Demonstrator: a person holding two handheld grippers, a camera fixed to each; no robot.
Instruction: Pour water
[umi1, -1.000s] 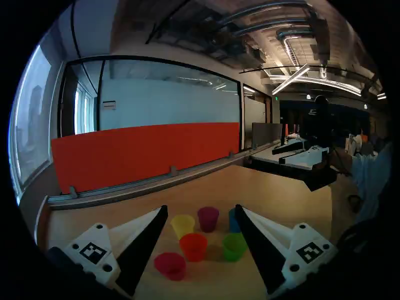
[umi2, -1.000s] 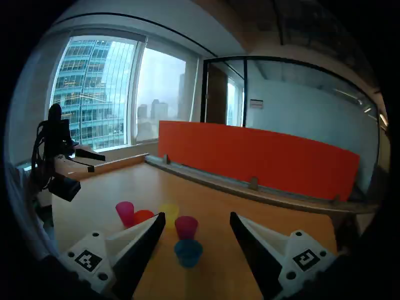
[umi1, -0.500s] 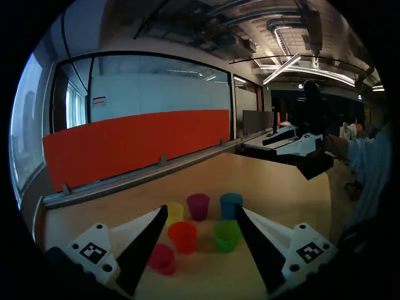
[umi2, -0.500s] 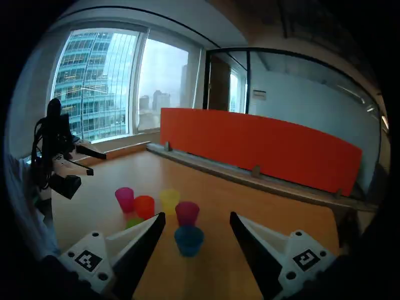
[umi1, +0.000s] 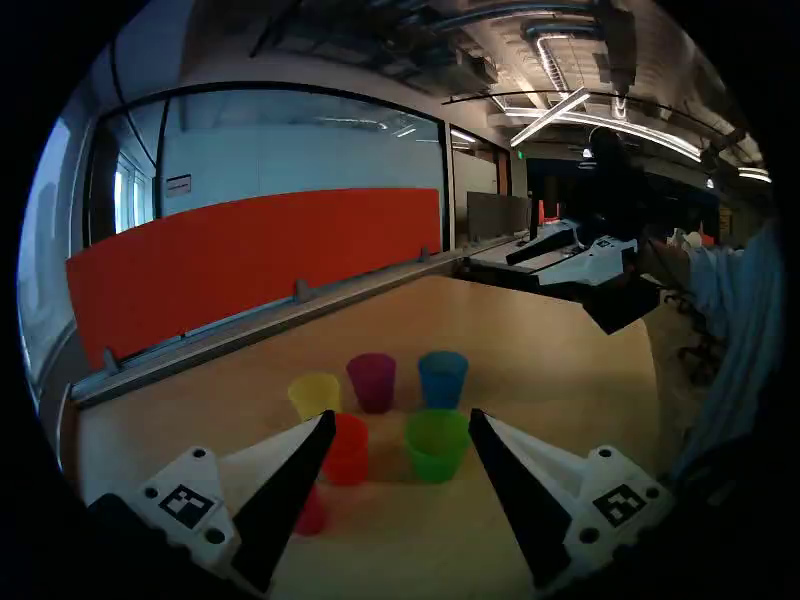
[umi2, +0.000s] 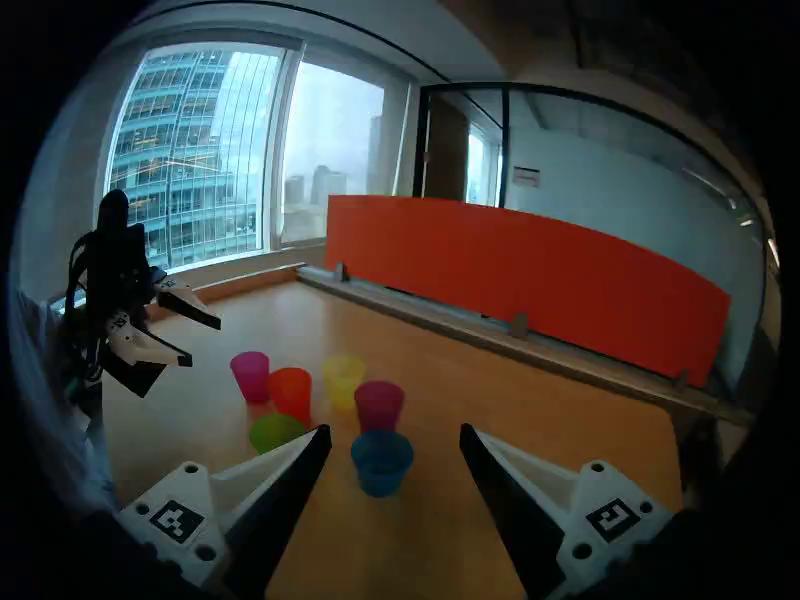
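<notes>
The blue cup (umi2: 382, 461) stands upright on the wooden tabletop (umi2: 560, 420), at one corner of a cluster of six plastic cups set in two rows of three. In its own row the purple cup (umi2: 379, 403) is just beside the blue cup, and the yellow cup (umi2: 343, 378) is past the purple one. The green cup (umi1: 436, 445) stands just beside the blue cup in the other row, then the orange cup (umi1: 348, 448), and the pink cup (umi2: 250, 375) is the one farthest from the blue cup. I cannot tell whether any cup holds anything.

My right claw (umi2: 394, 430) hangs above the tabletop with its fingers spread wide and nothing between them; in the right gripper view the blue cup sits just below the gap. My left claw (umi1: 398, 414) is likewise spread apart and empty, with the green cup, next to the blue one, in its gap.

Beyond the blue cup, along the tabletop's far edge, runs an orange divider panel (umi2: 560, 290). Past it are tall windows (umi2: 200, 150).
</notes>
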